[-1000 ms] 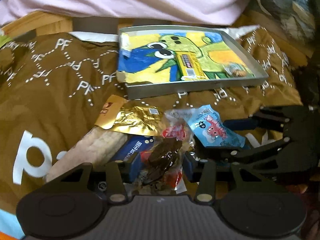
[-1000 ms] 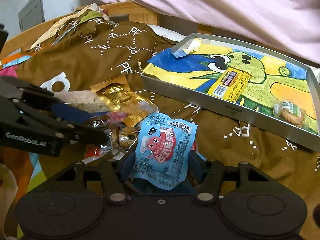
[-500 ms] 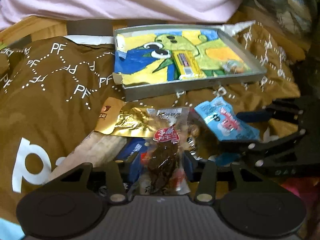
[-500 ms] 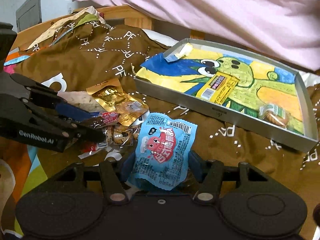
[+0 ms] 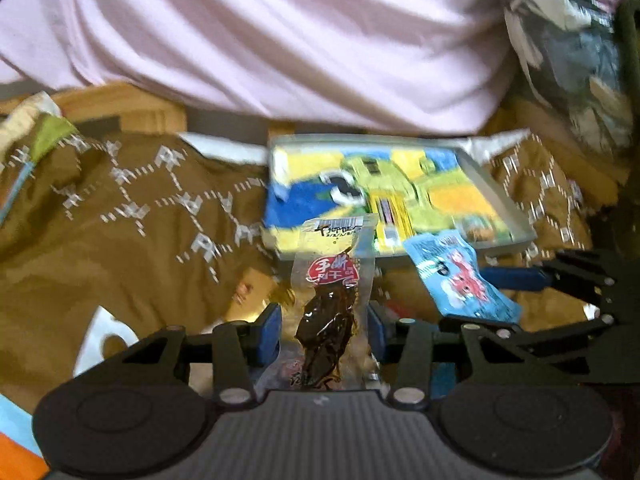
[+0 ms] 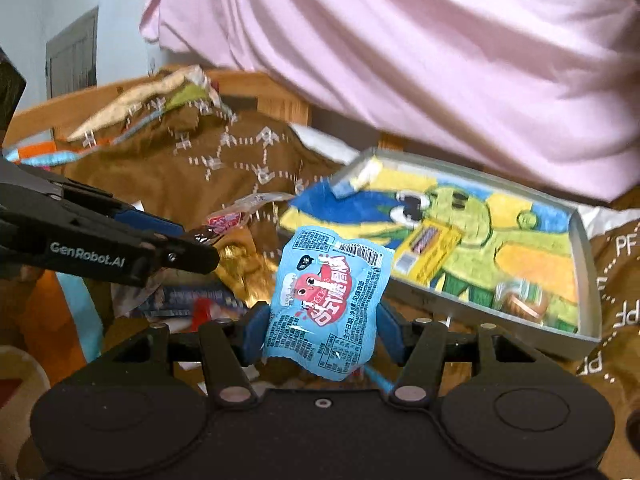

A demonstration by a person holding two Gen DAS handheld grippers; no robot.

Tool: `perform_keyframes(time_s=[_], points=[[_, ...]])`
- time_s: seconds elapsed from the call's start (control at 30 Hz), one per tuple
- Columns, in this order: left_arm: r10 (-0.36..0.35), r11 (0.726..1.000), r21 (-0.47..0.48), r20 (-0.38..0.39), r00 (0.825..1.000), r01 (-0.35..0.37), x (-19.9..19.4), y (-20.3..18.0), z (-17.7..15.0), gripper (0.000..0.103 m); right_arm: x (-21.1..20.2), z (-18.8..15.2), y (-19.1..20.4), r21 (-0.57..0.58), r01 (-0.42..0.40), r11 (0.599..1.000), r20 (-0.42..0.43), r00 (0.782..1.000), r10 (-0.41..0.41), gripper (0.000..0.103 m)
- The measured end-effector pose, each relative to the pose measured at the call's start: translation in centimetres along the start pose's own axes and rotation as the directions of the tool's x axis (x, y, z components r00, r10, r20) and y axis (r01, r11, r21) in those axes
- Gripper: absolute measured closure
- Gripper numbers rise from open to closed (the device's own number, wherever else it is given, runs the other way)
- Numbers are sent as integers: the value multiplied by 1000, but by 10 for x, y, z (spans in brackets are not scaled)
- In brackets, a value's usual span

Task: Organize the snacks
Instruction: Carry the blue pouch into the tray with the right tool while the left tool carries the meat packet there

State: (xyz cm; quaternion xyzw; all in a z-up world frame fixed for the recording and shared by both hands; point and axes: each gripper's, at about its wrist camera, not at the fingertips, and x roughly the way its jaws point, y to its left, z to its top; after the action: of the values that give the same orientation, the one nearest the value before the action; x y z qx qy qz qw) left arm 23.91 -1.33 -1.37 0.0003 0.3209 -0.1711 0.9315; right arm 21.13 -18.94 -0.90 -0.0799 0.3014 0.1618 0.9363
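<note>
My left gripper (image 5: pixel 325 322) is shut on a clear packet of dark dried meat (image 5: pixel 332 312) with a red label, held upright above the brown cloth. My right gripper (image 6: pixel 322 322) is shut on a light blue snack packet (image 6: pixel 326 300) with a red cartoon figure; that blue packet (image 5: pixel 460 276) also shows at the right of the left wrist view. Beyond both lies a metal tray (image 6: pixel 588 280) lined with a green cartoon drawing, holding a yellow bar (image 6: pixel 428 248) and a small round snack (image 6: pixel 524 300). The same tray (image 5: pixel 500 196) shows in the left wrist view.
A brown cloth (image 5: pixel 132 240) with white PF letters covers the surface. Gold-foil and dark blue packets (image 6: pixel 236 272) lie below the left gripper (image 6: pixel 200 250). A person in a pink garment (image 6: pixel 400 60) stands behind the tray. A wooden frame (image 5: pixel 132 112) runs along the back.
Both grippers have lifted off the pile, each carrying its packet, and tilted up toward the tray. The meat packet now hangs free of the other snacks.
</note>
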Motion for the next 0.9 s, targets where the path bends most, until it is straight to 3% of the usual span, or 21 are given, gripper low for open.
perform_keyframes(time_s=[0.1,0.23,0.5,0.73,0.9], points=[[20,1000,-5,70,997,-20,-10,-2,8,55,-10,7,-2,-4,16,1000,57,998,-16,43],[56,998,-37,104,993,-52,-10,-8,31,54,-15,16,-11,0,56,998,130,990,-55,43],[101,995,-41,217,971,-94,12,-26,85,54,-5,36,-49,32,165,986,284,944,-168,43],[123,991,-86,250,960,-104,66,-38,118,54,30,42,-86,32,249,968,317,916,-246,43],[133,989,-91,219,967,-115,105,-47,124,54,55,43,-105,73,252,965,293,919,-263,43]])
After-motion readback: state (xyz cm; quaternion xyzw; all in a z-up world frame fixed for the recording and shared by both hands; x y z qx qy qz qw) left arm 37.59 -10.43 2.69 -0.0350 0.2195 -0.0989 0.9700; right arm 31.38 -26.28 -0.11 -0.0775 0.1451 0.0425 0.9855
